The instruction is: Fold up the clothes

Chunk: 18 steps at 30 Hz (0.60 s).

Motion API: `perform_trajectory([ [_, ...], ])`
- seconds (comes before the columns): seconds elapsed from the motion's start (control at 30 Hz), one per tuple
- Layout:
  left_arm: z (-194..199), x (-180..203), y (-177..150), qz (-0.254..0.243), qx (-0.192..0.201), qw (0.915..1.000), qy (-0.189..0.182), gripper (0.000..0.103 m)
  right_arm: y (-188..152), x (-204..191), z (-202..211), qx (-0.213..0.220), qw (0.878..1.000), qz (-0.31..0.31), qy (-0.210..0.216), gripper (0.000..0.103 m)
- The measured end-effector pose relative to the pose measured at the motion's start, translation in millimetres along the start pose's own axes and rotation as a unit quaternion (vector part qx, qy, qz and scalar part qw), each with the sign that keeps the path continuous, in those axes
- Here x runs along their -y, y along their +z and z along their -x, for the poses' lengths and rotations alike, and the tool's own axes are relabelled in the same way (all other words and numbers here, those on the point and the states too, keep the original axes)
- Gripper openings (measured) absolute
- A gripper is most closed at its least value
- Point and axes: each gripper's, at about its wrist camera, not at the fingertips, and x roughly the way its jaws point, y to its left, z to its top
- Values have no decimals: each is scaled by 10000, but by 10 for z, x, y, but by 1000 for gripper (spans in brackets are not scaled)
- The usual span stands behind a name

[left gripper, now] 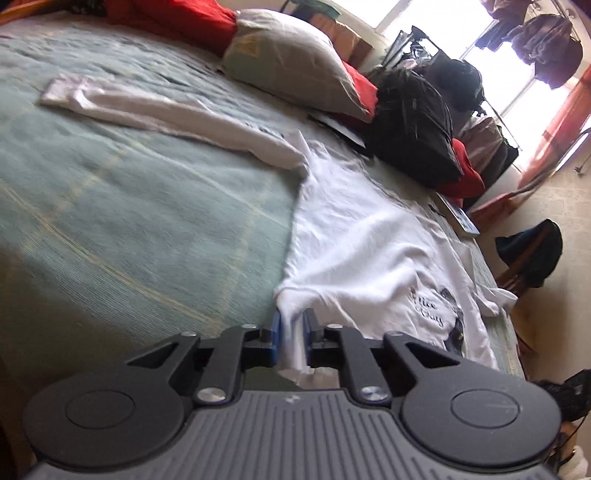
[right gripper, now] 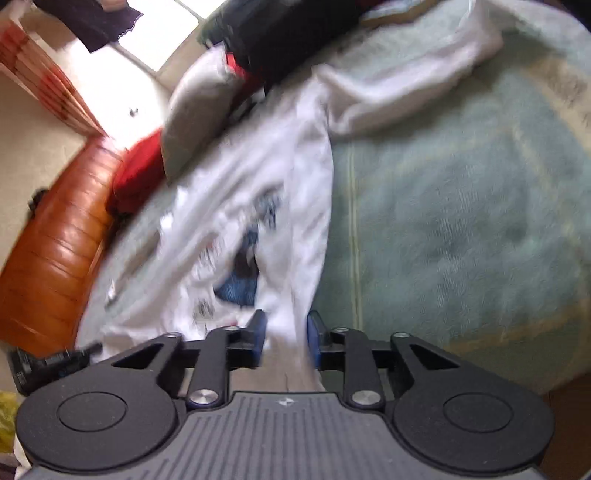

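A white long-sleeved shirt (left gripper: 362, 229) with a dark print lies spread on a pale green bedspread (left gripper: 129, 192). One sleeve (left gripper: 155, 110) stretches away to the far left. My left gripper (left gripper: 291, 325) is shut on the shirt's near hem, with cloth bunched between its blue pads. In the right wrist view the same white shirt (right gripper: 258, 192) runs away from me, its print blurred. My right gripper (right gripper: 284, 325) is shut on a fold of its near edge, and a sleeve (right gripper: 406, 74) lies at the far right.
A grey pillow (left gripper: 295, 55), red bedding (left gripper: 184, 18) and a black bag (left gripper: 413, 122) lie along the far side of the bed. A clothes rack (left gripper: 535, 44) stands by the window. An orange leather headboard (right gripper: 55, 258) is at the left. The right view is motion-blurred.
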Motion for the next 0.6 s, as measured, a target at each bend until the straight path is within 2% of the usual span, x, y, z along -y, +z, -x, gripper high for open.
perform_trajectory([
  [0.03,25,15,38,-49,62,10000,23,25,77,-10,30,114,9999,7,25,40],
  [0.1,-6,90,155,-138,116,9998,14,40,269,-35,36,301,9995,39,23,51],
  [0.13,-57,132,221,-192,104,9998,-27,42,377,-34,-6,339,9994,38,30,56],
  [0.27,-464,327,479,-416,-109,9990,-147,53,832,120,-309,426,9989,-183,45,58],
  [0.37,-850,373,669,-399,-292,9987,-134,54,1106,432,-650,285,9957,-869,125,58],
  [0.5,-1350,361,901,-299,-512,9982,-7,57,1232,658,-998,67,9888,-1486,132,59],
  [0.6,-1640,270,1034,-142,-598,9981,103,57,1304,683,-1150,92,9876,-1565,112,62],
])
